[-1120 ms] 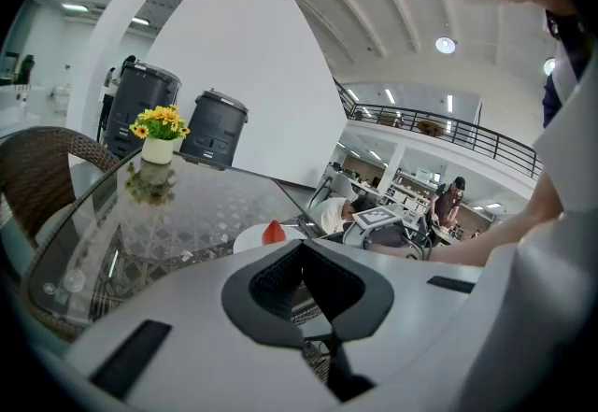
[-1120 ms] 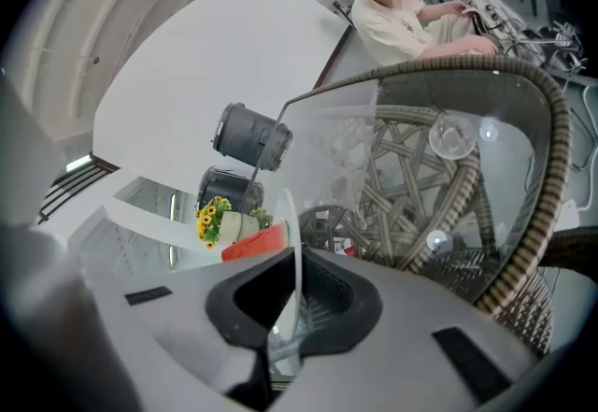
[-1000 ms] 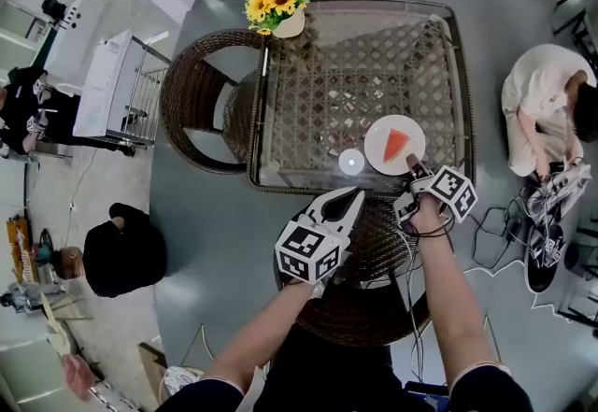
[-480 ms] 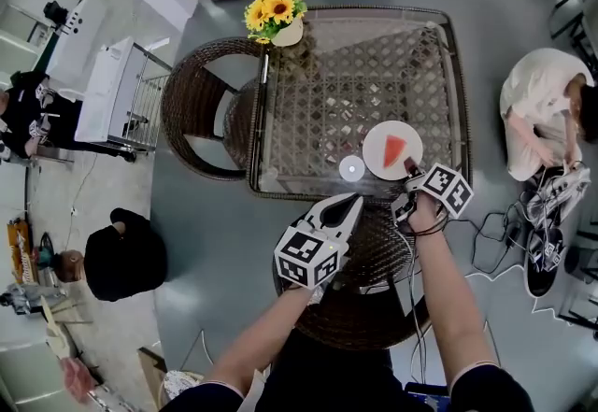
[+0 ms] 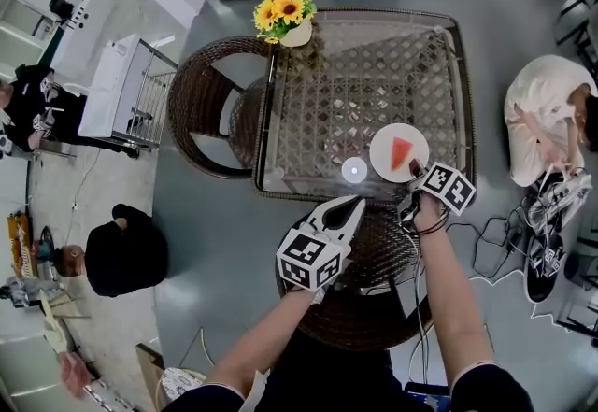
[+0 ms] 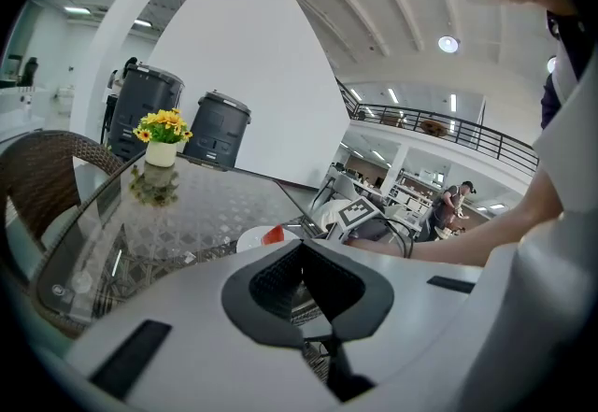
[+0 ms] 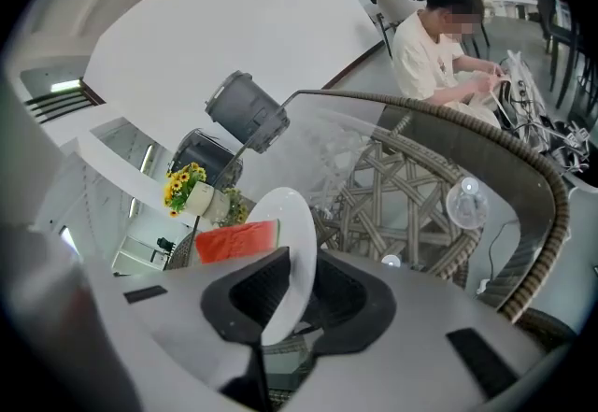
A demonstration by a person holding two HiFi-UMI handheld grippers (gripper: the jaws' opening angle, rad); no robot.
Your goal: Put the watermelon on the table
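Note:
A red watermelon slice (image 5: 401,152) lies on a white plate (image 5: 383,158) over the near right part of the glass-topped wicker table (image 5: 355,74). My right gripper (image 5: 415,169) is shut on the plate's near rim. In the right gripper view the plate (image 7: 290,251) runs between the jaws of the right gripper (image 7: 280,307), with the watermelon slice (image 7: 237,241) beyond them. I cannot tell whether the plate rests on the glass. My left gripper (image 5: 353,206) hovers before the table's near edge, left of the plate. It is shut on nothing (image 6: 304,298).
A vase of sunflowers (image 5: 284,8) stands at the table's far left corner. A wicker chair (image 5: 201,111) is at the table's left, another (image 5: 374,251) under my arms. A person (image 5: 542,111) sits at the right, with cables (image 5: 495,251) on the floor nearby.
The whole view has shifted slightly. The right gripper and plate have stayed at the table's near right part, and the left gripper has barely moved.

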